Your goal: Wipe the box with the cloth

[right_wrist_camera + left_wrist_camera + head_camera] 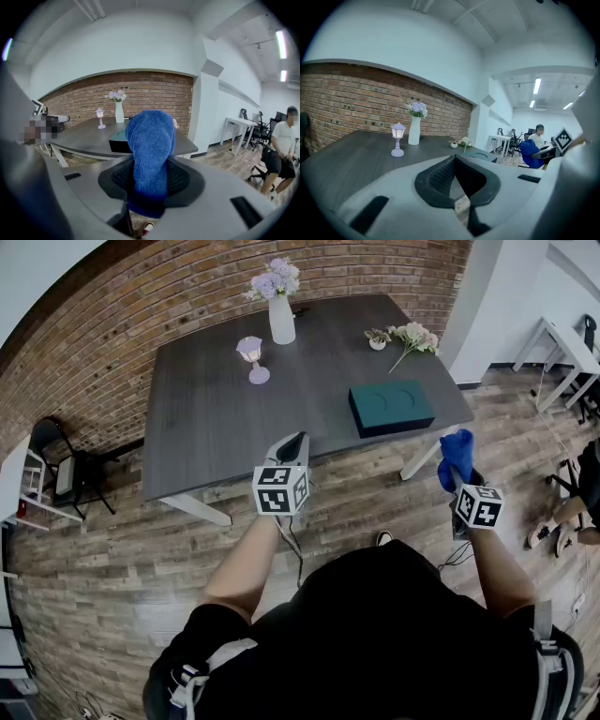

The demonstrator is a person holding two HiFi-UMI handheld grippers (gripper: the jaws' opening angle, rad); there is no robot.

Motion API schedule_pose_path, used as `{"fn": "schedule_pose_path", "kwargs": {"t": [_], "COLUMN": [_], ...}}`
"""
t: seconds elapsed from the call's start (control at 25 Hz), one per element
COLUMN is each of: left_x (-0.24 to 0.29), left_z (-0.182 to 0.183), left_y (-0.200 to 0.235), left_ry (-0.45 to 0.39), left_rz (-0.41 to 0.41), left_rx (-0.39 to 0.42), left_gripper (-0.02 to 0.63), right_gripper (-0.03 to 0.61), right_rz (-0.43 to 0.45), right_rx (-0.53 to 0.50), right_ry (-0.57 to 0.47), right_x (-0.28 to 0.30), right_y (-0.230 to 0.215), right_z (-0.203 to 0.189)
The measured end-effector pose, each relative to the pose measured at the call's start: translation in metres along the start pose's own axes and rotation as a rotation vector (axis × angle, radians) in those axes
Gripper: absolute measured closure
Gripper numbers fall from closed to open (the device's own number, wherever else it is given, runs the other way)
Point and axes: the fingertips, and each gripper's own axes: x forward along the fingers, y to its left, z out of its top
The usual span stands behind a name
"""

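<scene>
Only the head view took in both tools at once: the left gripper [299, 440] pointed at the table's [216, 418] near edge, and the right gripper [459, 480] hung off the near right corner, over the wooden floor. Both forearms reached forward, the left one bare. The dark green box [391, 407] lay flat on the table by that near right corner, apart from both tools.

The left gripper view showed its own jaws [455, 159] pressed together at the tips with nothing between them, and the box [480, 153] low beyond them. It also caught a seated person [539, 136] at far desks, whom the head view did not show.

In the right gripper view the tongs [150, 165] pinched the blue cloth [151, 140], which stood up in a bunch and covered most of the box [118, 136] behind it. A standing person [281, 145] showed at the right edge.

A white vase [281, 320] of flowers, a small lamp [252, 359] and a flower sprig [412, 337] stood along the far edge. In the head view the cloth [457, 454] hid the right jaw tips.
</scene>
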Motion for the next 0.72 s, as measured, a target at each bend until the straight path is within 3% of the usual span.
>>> {"fn": "schedule_pose_path", "kwargs": {"t": [0.44,0.56,0.72], "left_x": [-0.016,-0.026,-0.031], "left_z": [-0.008,-0.008,-0.009], "left_y": [0.013,0.019,0.021], "left_ry": [-0.002,-0.009,-0.008], "left_rz": [0.025,0.037,0.050], "left_rx": [-0.017,-0.020,-0.019], "left_gripper": [0.604,0.604,0.604], "right_gripper": [0.430,0.430,0.428], "right_rz": [0.063,0.115,0.224], "right_rx": [-0.048,-0.052,-0.163], "right_ry": [0.008,0.001,-0.005], "right_x": [0.016,0.022,0.033], "right_y": [0.028,0.048,0.089], "right_z": [0.011,0.022,0.041]}}
